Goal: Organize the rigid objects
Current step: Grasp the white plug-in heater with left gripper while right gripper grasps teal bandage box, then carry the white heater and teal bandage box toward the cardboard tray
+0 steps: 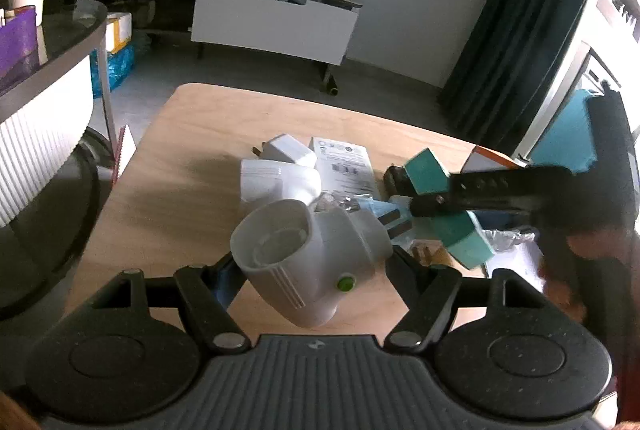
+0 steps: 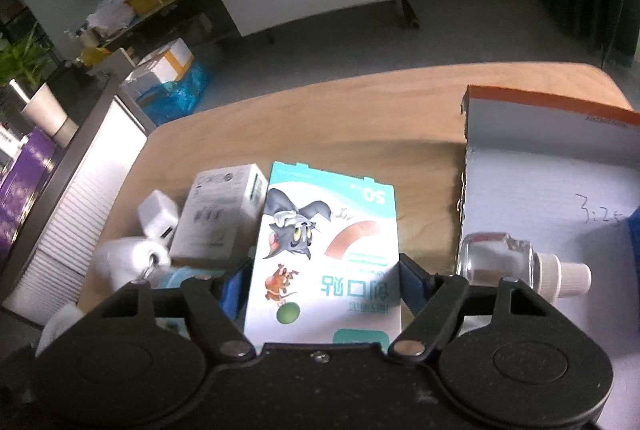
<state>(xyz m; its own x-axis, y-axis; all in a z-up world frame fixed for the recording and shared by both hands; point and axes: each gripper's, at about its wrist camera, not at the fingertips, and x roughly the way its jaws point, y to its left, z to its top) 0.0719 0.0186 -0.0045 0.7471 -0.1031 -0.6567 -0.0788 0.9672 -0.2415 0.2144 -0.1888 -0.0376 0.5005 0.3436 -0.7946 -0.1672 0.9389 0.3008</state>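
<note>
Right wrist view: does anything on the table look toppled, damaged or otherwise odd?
The glass bottle lies on its side, white cap pointing right, against the torn-edged cardboard box. The bandage box in the right claw reads upside down. Nothing looks spilled.

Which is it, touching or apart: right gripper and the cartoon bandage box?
Touching. The right wrist view shows the right gripper clamping the bandage box on both sides.
</note>
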